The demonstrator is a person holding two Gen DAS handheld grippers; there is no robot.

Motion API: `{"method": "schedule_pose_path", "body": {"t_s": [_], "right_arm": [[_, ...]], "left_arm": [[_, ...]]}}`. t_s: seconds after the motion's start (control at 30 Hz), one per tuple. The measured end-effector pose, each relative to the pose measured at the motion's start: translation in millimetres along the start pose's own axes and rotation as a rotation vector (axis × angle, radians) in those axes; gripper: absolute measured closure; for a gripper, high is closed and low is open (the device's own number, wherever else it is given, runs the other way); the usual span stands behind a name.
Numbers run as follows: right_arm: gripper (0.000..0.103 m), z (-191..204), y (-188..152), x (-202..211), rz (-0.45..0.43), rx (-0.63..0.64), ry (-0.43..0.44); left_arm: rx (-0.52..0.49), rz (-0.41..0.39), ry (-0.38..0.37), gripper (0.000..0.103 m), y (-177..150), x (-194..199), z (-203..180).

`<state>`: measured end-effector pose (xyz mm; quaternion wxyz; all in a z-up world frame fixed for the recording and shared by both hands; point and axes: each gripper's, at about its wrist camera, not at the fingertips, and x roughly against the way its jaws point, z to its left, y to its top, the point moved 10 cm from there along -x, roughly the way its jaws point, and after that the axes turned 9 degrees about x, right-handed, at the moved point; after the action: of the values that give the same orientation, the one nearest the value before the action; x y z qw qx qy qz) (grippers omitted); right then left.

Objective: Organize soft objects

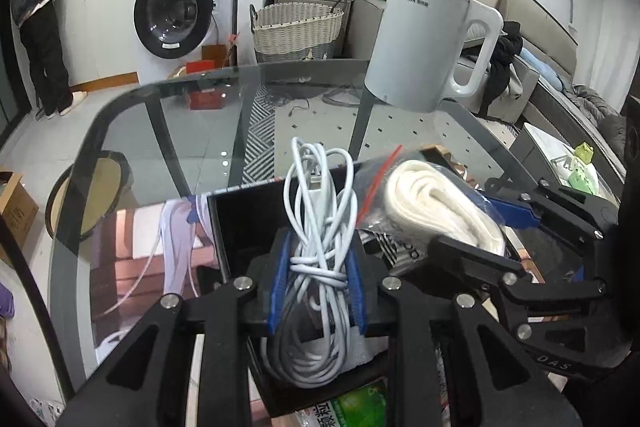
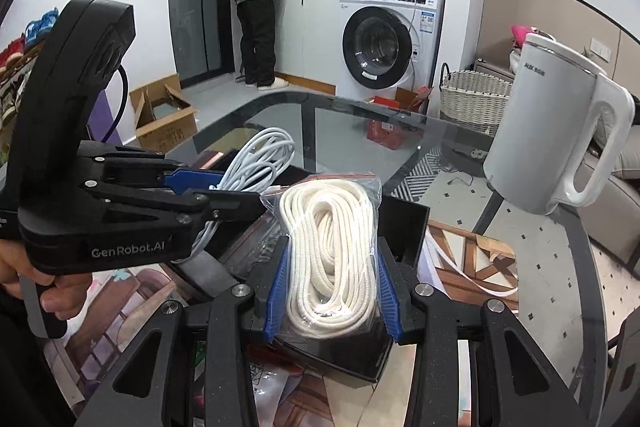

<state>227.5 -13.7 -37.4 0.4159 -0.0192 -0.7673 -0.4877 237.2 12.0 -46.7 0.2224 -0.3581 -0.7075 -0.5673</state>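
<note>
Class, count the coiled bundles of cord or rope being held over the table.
2. The white cable bundle sits pinched in the left claw; the bagged white rope sits pinched in the right claw. Others may be hidden below.

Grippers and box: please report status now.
Left gripper shut on white cable. Right gripper shut on bagged rope. Both over black box. Kettle clear.

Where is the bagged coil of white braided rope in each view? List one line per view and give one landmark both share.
Left wrist view: the bagged coil of white braided rope lies right of centre, gripped by the right claw coming in from the right.
Right wrist view: bottom centre, clamped between that claw's blue pads.
Shared landmark: the white electric kettle, standing on the glass table beyond the rope.
</note>
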Motion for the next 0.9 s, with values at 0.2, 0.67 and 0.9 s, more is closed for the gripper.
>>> {"method": "schedule_pose_path", "body": {"t_s": [0.2, 0.67, 0.9], "right_arm": [[0.054, 3.3, 0.3, 1.7, -0.004, 0.027, -0.019], [0.032, -11.4, -2.1, 10.8, -0.029, -0.022, -0.06], [0.032, -11.5, -1.6, 15.4, -0.041, -0.025, -0.063]], "left_arm": [[-0.016, -0.003, -0.003, 0.077, -6.1, 3.8, -1.0], [-0.004, 0.014, -0.074, 0.077, -8.1, 8.1, -11.2], [-0.129, 0.008, -0.072, 0.074, -12.8, 7.4, -28.1]]}}
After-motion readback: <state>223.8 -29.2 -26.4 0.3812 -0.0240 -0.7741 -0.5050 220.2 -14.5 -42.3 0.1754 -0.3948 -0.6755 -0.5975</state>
